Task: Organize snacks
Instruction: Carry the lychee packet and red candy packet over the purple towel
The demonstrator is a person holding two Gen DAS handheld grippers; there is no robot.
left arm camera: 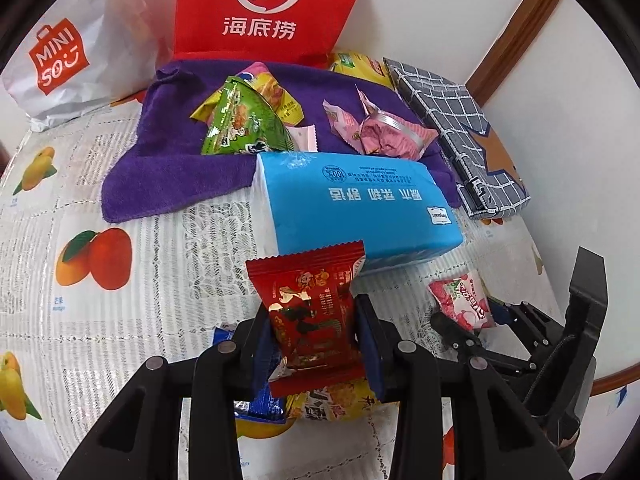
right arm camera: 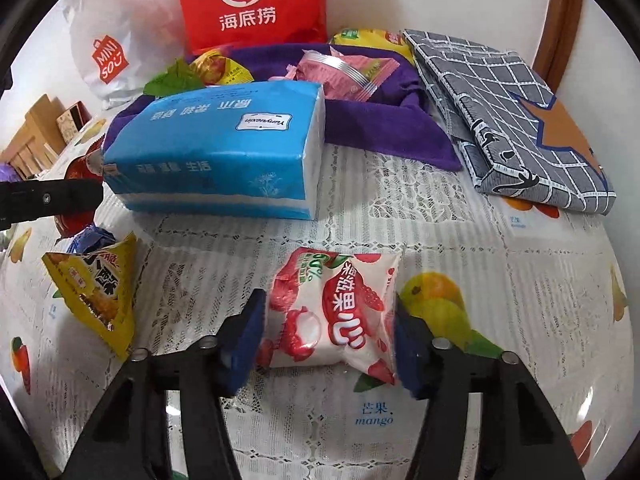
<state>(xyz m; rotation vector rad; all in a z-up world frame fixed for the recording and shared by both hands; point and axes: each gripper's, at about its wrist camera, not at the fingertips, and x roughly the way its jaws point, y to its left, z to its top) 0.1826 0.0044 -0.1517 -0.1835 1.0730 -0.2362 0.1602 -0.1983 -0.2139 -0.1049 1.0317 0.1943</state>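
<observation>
Snacks lay scattered over a fruit-printed tablecloth (right arm camera: 460,216). In the left wrist view, the left gripper (left arm camera: 316,340) was clamped on a red snack packet (left arm camera: 310,312) at lower centre of the frame, its blue pads pressed against both sides of the wrapper and the packet standing upright between them. Beneath it lay a yellow packet (left arm camera: 336,402) and a blue wrapper (left arm camera: 262,402).

In the right wrist view, the right gripper (right arm camera: 326,334) sat at lower centre with a white-and-pink lychee packet (right arm camera: 334,316) between its jaws; the packet lay on the cloth, and the blue pads stood right at its edges, though whether they pressed on it could not be told.

A blue tissue pack (right arm camera: 216,148) filled the middle of both views. Behind it, toward the top of the frame, a purple towel (left arm camera: 168,148) carried a green packet (left arm camera: 240,124) and pink wrapped snacks (left arm camera: 380,132). A grey checked folded cloth (right arm camera: 508,120) lay at upper right, and a red bag (right arm camera: 252,4) and a white shopping bag (right arm camera: 112,48) stood at the top.
</observation>
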